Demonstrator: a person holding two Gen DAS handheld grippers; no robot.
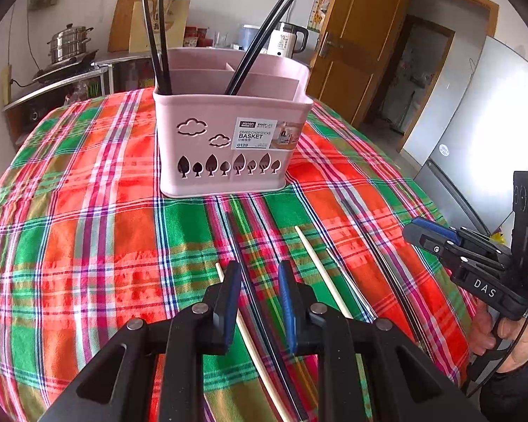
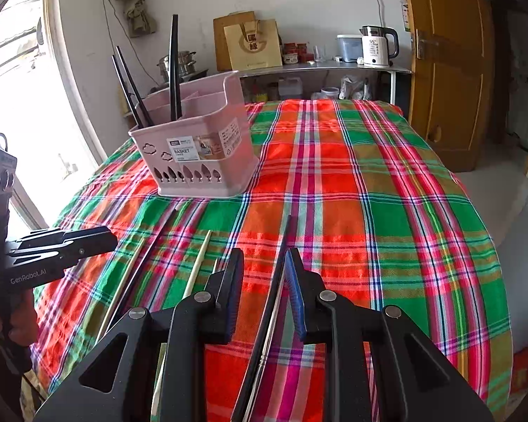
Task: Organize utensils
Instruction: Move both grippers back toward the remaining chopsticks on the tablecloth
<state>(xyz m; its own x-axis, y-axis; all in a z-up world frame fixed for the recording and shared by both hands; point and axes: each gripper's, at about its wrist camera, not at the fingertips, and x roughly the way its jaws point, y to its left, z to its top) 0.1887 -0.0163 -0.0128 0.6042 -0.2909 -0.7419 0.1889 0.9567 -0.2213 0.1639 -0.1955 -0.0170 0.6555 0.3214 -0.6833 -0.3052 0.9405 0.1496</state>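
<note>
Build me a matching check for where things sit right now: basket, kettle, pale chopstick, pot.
Things:
1. basket
2. kettle
3. pale chopstick
4. pot

Places:
a. lying flat on the cloth
b. standing on the cloth, black chopsticks inside
c. on the counter beside the door
d. on the stove by the wall

Pairs: 1-b, 2-c, 3-a, 4-d

White kettle [image 2: 378, 47] and paper bag [image 2: 255, 44] on the metal counter [image 2: 320, 66]; wooden door [image 2: 447, 70] beside
</note>
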